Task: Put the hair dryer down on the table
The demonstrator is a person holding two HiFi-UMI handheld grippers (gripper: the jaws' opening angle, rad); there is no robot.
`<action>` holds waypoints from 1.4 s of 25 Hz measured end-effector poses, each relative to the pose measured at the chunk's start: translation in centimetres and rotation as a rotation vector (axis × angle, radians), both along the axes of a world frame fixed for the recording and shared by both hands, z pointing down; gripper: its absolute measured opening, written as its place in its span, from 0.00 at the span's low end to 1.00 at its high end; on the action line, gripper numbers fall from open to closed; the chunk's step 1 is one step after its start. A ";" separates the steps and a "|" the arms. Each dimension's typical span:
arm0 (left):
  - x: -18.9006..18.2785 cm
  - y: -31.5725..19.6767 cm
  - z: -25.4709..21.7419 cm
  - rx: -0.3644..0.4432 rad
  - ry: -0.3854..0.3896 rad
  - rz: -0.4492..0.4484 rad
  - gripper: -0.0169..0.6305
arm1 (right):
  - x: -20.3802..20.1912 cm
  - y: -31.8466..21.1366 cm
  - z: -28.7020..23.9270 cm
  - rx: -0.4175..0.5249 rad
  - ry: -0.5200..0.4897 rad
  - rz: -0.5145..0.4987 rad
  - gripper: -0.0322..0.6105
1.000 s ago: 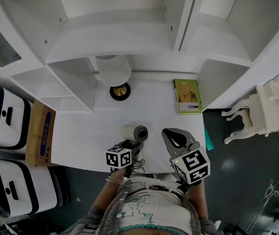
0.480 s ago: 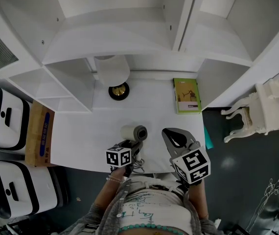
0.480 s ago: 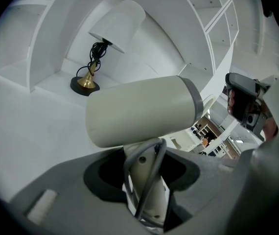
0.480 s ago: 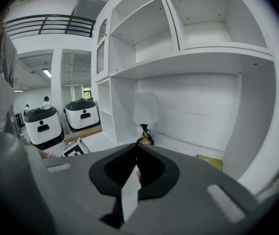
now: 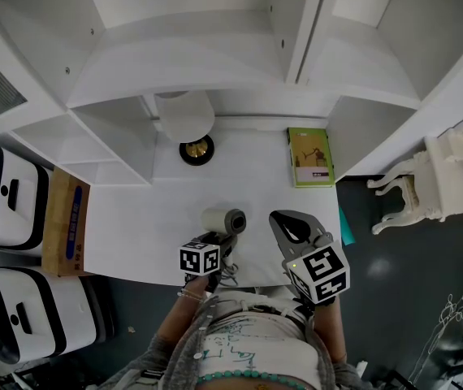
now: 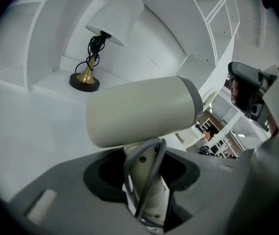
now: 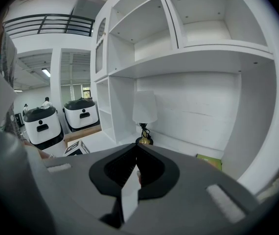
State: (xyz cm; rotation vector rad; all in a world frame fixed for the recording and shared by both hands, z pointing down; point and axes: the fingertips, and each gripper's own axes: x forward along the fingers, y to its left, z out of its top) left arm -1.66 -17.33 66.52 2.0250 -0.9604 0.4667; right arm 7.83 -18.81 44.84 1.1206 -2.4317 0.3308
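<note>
Head view: one hair dryer (image 5: pixel 223 220) in left gripper (image 5: pixel 218 243), one lamp (image 5: pixel 185 117)

Left claw (image 6: pixel 142 180) grips the hair dryer (image 6: pixel 139 110) by its handle; right claw (image 7: pixel 132 173), just beside it, has its jaws pressed together.

Past the hair dryer (image 5: pixel 223 220) clamped in the left hand-held gripper (image 5: pixel 219 244), the counter (image 5: pixel 150 218) lay bare up to the lamp (image 5: pixel 187 120) at the back wall. Ahead and to that gripper's left, a shelf upright (image 5: pixel 126 149) closed the way. Just to its right stood the right hand-held gripper (image 5: pixel 280 218), jaws together. Farther ahead of that one lay a green book (image 5: pixel 311 158).
</note>
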 end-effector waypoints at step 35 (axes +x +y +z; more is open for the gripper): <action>0.1 -0.8 4.1 -0.080 -0.041 0.007 0.31 | 1.1 -0.8 0.4 -0.017 -0.002 0.027 0.10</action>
